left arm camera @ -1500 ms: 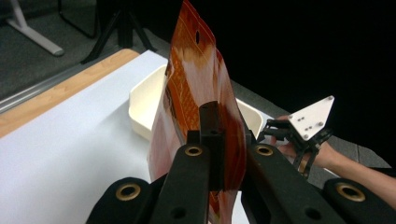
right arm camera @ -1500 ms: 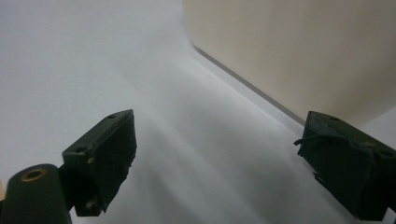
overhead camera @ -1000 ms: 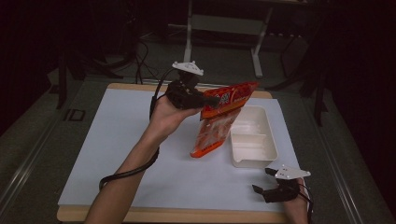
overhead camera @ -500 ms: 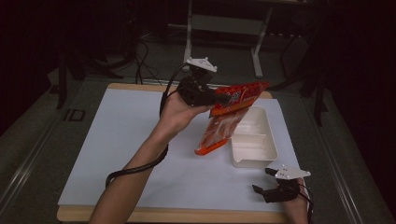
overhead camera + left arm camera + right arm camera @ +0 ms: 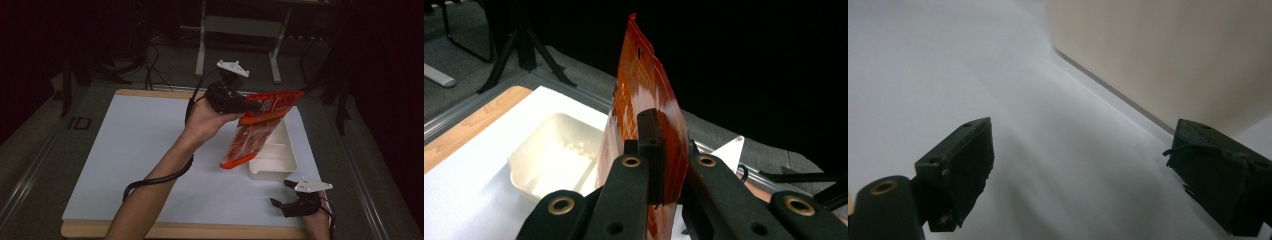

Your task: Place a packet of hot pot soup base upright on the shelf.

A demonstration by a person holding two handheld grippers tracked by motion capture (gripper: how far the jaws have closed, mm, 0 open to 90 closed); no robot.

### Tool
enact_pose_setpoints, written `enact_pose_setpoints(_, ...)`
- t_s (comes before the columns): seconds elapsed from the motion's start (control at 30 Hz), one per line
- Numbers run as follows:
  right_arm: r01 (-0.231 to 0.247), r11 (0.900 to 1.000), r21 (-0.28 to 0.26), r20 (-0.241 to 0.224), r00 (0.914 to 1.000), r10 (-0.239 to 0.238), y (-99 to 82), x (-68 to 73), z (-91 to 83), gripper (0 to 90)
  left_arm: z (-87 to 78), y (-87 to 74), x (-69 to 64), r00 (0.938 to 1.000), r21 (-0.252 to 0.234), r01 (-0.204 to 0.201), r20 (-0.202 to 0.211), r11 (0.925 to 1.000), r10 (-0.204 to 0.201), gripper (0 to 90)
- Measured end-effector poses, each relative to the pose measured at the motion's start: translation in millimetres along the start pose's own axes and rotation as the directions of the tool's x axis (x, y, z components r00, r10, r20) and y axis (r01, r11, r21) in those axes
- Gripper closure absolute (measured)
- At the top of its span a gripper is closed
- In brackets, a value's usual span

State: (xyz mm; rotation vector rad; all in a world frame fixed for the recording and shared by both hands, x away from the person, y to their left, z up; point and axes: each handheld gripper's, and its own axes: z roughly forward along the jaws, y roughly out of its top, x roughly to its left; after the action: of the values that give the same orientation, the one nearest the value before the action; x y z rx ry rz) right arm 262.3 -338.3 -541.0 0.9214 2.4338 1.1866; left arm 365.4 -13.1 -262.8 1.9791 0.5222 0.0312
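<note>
An orange plastic bag (image 5: 260,120) hangs tilted in the air over a white tray (image 5: 272,155), its lower end at the tray's left rim. My left gripper (image 5: 245,106) is shut on the bag's upper part, held up above the mat. In the left gripper view the jaws pinch the bag (image 5: 644,100) edge-on, with the tray (image 5: 554,150) below and some pale bits lying in it. My right gripper (image 5: 282,195) rests low at the front right of the mat, open with nothing between its jaws. The right gripper view has the tray's wall (image 5: 1168,55) close ahead.
A white mat (image 5: 140,150) covers a wooden board (image 5: 150,231) on the table. A black cable (image 5: 160,175) trails from the left gripper along the forearm. Metal stand legs (image 5: 202,45) rise on the dark floor behind the table.
My left hand has carried the bag to the right and a little up, bringing it over the tray. The right gripper has stayed put.
</note>
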Motion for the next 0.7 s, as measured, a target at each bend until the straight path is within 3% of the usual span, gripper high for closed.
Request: enact_pose_setpoints(0.7,-0.002,1.0,-0.003,-0.001,1.0,0.002,-0.1,0.0,-0.3,10.6,26.5,18.3,-4.4,0.9999,-0.028,0.011,-0.002,0.9996,-0.011,90.0)
